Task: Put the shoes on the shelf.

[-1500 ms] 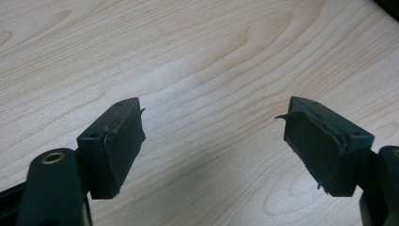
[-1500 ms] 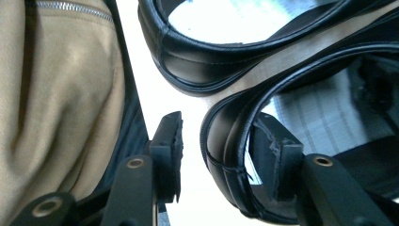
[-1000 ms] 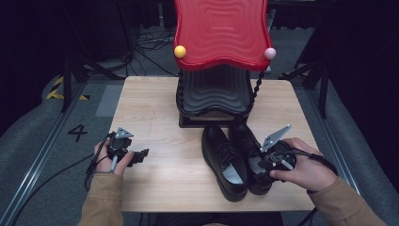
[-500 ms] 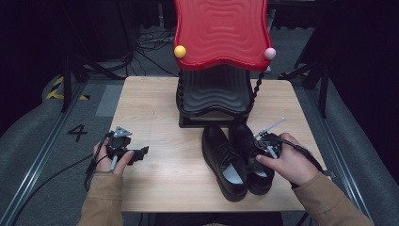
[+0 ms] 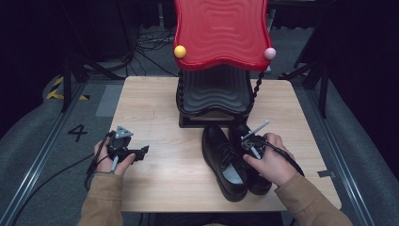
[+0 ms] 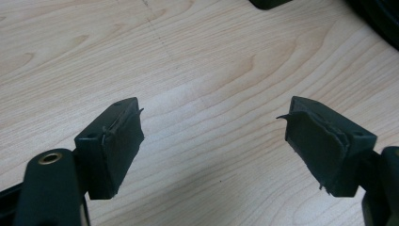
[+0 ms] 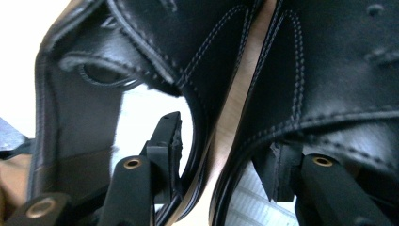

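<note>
Two black leather shoes stand side by side on the wooden table, the left shoe and the right shoe. My right gripper sits on top of them, under the hand. In the right gripper view its jaws are open and straddle the two neighbouring walls. One fingertip is inside the left shoe and the other is inside the right shoe. A strip of table shows between the walls. My left gripper rests low at the table's left, open, with bare wood between its jaws.
A two-tier wavy stand rises at the back centre, with a red top shelf and a black lower shelf just behind the shoes' toes. A yellow ball and a pink ball hang at its corners. Bare wood lies between the grippers.
My right gripper has moved left and down from the right shoe's outer side onto the pair, its jaws now dipping into both shoes. The left gripper has stayed put.
</note>
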Tool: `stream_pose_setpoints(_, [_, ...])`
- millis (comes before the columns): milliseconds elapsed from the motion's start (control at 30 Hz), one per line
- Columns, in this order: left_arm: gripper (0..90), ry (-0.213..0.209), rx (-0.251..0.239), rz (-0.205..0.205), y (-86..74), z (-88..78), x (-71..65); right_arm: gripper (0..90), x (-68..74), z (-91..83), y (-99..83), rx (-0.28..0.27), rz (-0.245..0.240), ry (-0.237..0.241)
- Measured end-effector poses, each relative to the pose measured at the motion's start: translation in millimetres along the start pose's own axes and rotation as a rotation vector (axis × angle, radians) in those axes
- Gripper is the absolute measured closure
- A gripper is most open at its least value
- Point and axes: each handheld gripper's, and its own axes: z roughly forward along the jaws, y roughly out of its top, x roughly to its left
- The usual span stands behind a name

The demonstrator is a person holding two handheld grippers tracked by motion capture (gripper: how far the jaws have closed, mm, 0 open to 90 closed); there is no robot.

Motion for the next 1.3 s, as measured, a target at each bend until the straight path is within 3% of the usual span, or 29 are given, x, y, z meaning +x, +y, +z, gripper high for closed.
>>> stream_pose_setpoints(267, [20.4,-0.009,0.011,0.007,0.1,0.9,-1.3,64.4,4.4,7.0,2.2,-0.017,0.024,-0.077])
stream_pose_setpoints(367, [20.5,-0.009,0.017,0.010,0.3,0.6,-2.3,68.7,2.3,7.3,3.2,-0.016,0.069,-0.078])
stream_pose_setpoints(467, [20.7,-0.011,0.025,0.012,0.0,0.7,-2.8,70.1,1.2,8.5,4.6,-0.009,0.076,-0.078])
stream_pose_setpoints(533, [21.0,-0.005,0.047,0.039,-0.1,0.4,-2.0,73.3,0.9,8.8,5.3,-0.004,0.073,-0.082])
stream_pose_setpoints(600, [20.9,-0.014,0.049,0.033,-0.2,0.5,-2.4,74.0,0.2,8.9,6.8,0.012,0.096,-0.080])
stream_pose_setpoints(667, [21.0,-0.015,0.026,0.022,-0.3,0.9,-3.0,73.9,2.3,9.5,6.6,0.010,0.090,-0.089])
stream_pose_setpoints(800, [20.8,-0.017,0.017,0.013,-0.3,0.5,-2.9,71.3,7.3,10.6,4.7,0.008,-0.003,-0.111])
stream_pose_setpoints(867, [20.8,-0.017,0.015,0.015,-0.2,0.2,-2.7,70.9,9.0,11.4,4.0,0.005,-0.023,-0.113])
stream_pose_setpoints(1067, [20.8,-0.011,0.020,0.023,-0.7,-0.9,-1.8,76.4,14.3,12.2,8.7,0.030,0.006,-0.156])
stream_pose_setpoints(1300, [20.9,-0.008,0.030,0.023,-1.3,-1.0,-0.3,82.0,12.6,9.6,7.3,0.017,0.050,-0.152])
